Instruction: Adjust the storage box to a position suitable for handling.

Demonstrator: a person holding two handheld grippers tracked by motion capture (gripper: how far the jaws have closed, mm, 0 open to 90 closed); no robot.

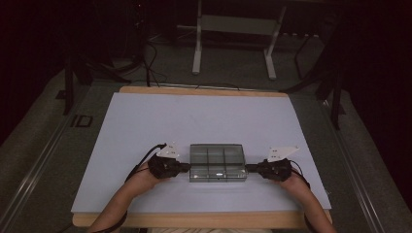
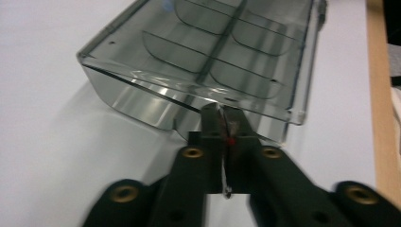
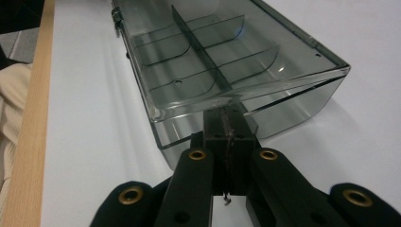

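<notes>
- High view: your clear divided box (image 1: 217, 162) sits near the front edge of the white mat (image 1: 145, 121), with your left gripper (image 1: 186, 167) and right gripper (image 1: 248, 168) at its two ends.
- Left gripper view: your jaws are closed together against the box's (image 2: 208, 56) end wall; whether they pinch its lid edge isn't clear.
- Right gripper view: jaws closed likewise at the box (image 3: 213, 61) end. Lid looks down, compartments empty; any lifting or opening seems yet to come.
</notes>
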